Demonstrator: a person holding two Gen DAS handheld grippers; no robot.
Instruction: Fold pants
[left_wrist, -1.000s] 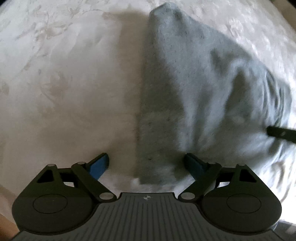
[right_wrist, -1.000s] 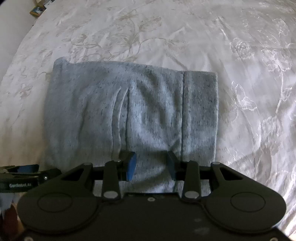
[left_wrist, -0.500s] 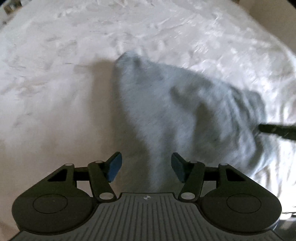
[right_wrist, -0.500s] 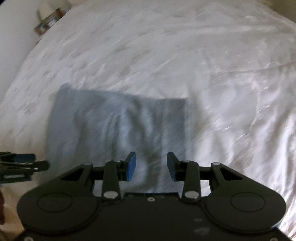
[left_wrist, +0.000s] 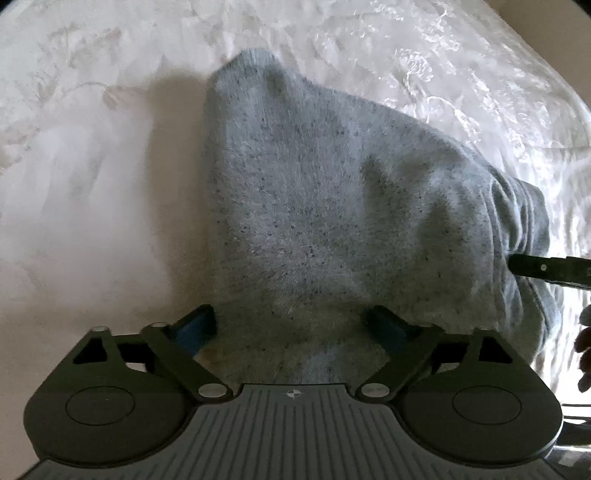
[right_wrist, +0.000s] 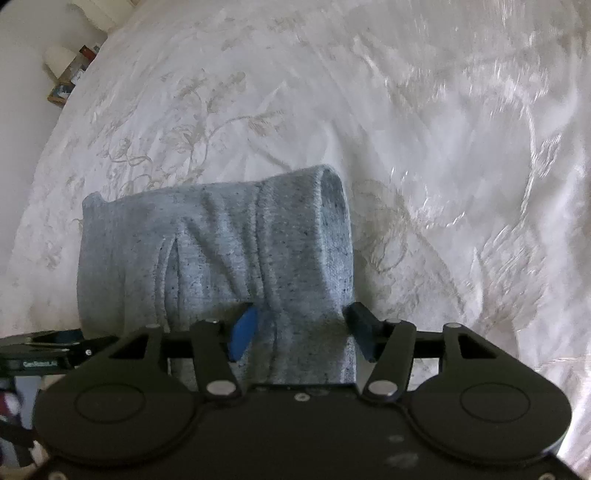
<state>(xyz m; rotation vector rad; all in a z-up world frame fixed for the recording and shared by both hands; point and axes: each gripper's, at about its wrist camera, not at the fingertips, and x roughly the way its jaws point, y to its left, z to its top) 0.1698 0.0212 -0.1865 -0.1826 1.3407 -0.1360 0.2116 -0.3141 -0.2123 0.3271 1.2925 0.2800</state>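
Observation:
The grey folded pants (left_wrist: 325, 221) lie on a white embroidered bedspread (left_wrist: 92, 184). My left gripper (left_wrist: 291, 328) is open, its jaws wide apart around the near left edge of the pants, with cloth between them. My right gripper (right_wrist: 301, 332) is open, its jaws astride the near right part of the pants (right_wrist: 229, 251), by the thick cuff or waistband edge. The cloth bunches and lifts between the right jaws. Each gripper shows in the other's view, the right one (left_wrist: 546, 271) and the left one (right_wrist: 55, 350).
The bedspread (right_wrist: 424, 147) spreads far beyond the pants on all sides. A bedside shelf with small objects (right_wrist: 70, 70) stands past the bed's far left corner. A wall edge shows at the far right of the left wrist view.
Both grippers have moved in onto the near edge of the pants and opened wider. The cloth now sits between the jaws and is bunched and raised at the right side.

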